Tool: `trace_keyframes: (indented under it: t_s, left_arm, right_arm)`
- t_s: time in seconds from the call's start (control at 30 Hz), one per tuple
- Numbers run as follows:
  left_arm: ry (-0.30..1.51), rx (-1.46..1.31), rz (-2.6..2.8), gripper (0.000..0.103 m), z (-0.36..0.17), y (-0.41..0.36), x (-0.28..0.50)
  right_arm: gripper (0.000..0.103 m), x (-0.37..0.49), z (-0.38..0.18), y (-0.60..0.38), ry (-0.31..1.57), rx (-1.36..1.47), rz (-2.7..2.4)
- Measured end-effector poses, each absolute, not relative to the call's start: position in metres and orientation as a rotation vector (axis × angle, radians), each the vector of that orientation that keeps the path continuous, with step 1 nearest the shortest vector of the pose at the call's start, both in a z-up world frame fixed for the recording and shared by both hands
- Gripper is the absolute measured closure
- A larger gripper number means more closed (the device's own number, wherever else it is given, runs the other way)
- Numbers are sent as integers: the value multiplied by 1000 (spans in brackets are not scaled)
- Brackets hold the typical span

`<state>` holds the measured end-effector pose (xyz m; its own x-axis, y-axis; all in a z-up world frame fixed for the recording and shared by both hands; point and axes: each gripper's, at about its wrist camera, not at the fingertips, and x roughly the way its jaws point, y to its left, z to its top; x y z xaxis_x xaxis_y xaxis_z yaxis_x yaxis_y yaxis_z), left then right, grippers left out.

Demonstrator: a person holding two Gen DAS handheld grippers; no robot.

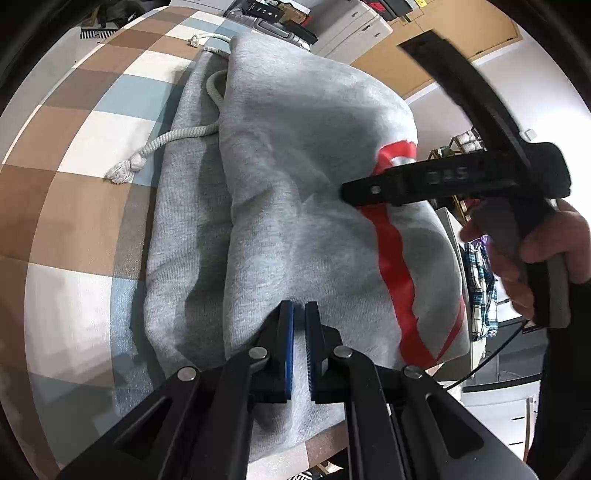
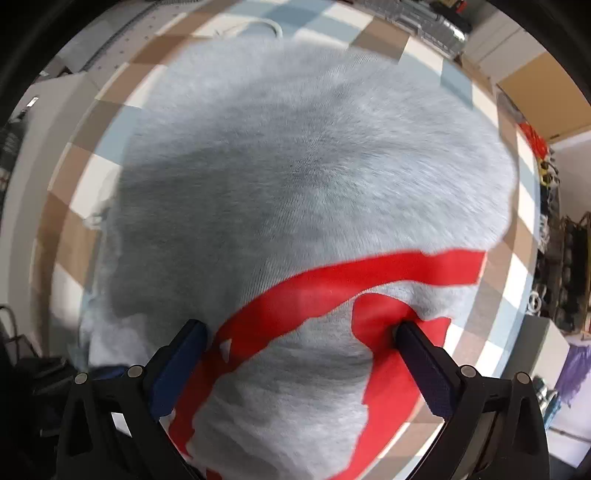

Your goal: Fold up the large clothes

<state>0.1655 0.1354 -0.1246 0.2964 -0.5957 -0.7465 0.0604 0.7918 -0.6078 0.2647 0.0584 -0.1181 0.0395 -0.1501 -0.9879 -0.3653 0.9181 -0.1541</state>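
A folded grey hoodie [image 1: 295, 166] with a red print [image 1: 391, 266] lies on the checked tablecloth [image 1: 74, 206]. Its white drawstring [image 1: 162, 142] trails off to the left. My left gripper [image 1: 300, 317] is shut, its blue pads almost touching at the hoodie's near edge; I see no cloth pinched between them. In the left wrist view, my right gripper [image 1: 347, 190] reaches in from the right, held by a hand [image 1: 535, 258], with its tips on the red print. Its own view shows the right gripper [image 2: 301, 328] open wide, pointing down onto the hoodie [image 2: 314, 166], both fingertips pressed into the cloth.
The table's edge [image 1: 325, 446] runs just below the hoodie's near hem. Cardboard boxes [image 1: 461, 33] and a suitcase [image 1: 280, 29] stand beyond the far edge. Checked clothing [image 1: 480, 280] hangs to the right, off the table. A thin cable [image 1: 491, 354] dangles under the hand.
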Motion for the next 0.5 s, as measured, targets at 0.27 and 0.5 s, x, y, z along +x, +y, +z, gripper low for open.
trace_keyframes:
  t_s: [0.27,0.5]
  left_arm:
    - [1209,-540,-459,100,-126,137,165]
    - [1212,-505,-453,99,-123,130,165]
  right_arm:
    - [0,270,-103,46,1563,-402,242]
    - [0,325,-37,31,1378,-248,222]
